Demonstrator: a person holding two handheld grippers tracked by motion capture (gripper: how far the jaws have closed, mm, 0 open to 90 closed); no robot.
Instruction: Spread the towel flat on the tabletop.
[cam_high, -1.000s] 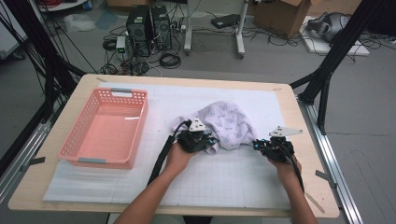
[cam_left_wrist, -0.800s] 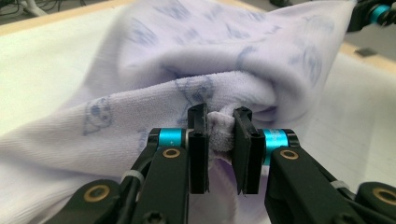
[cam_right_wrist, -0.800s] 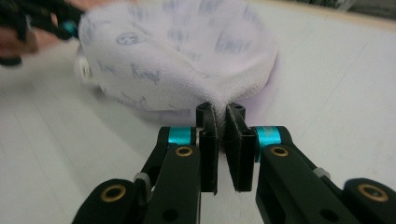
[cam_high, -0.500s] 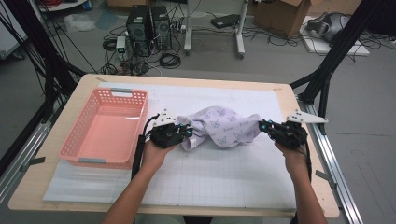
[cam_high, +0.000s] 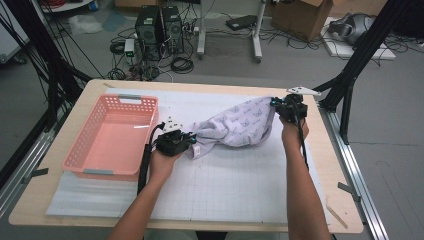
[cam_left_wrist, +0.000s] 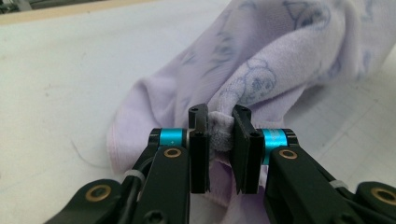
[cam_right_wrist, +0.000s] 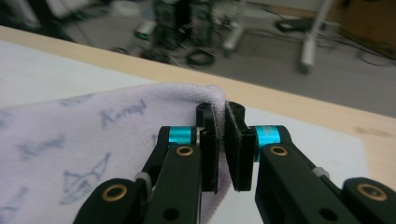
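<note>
A pale lilac printed cloth (cam_high: 235, 127) is stretched between both grippers over the white mat (cam_high: 235, 185). My left gripper (cam_high: 190, 143) sits low beside the pink basket (cam_high: 80, 157), shut on a bunched edge of the cloth (cam_left_wrist: 261, 70); in the left gripper view the fabric is squeezed between the jaws of the left gripper (cam_left_wrist: 220, 130). My right gripper (cam_high: 275, 104) is raised at the mat's far right, shut on the cloth's other end. In the right gripper view the right gripper (cam_right_wrist: 221, 122) pinches the cloth (cam_right_wrist: 93, 126) at its thin hem.
The pink basket holds nothing and stands on the table's left. The wooden table edge (cam_high: 345, 170) runs close to my right arm. Black frame posts (cam_high: 355, 65) rise at the right; computers and cables (cam_high: 160, 25) lie on the floor beyond.
The right gripper has risen and moved toward the far right with its end of the cloth. The left gripper has slid left toward the basket. The cloth is pulled out longer.
</note>
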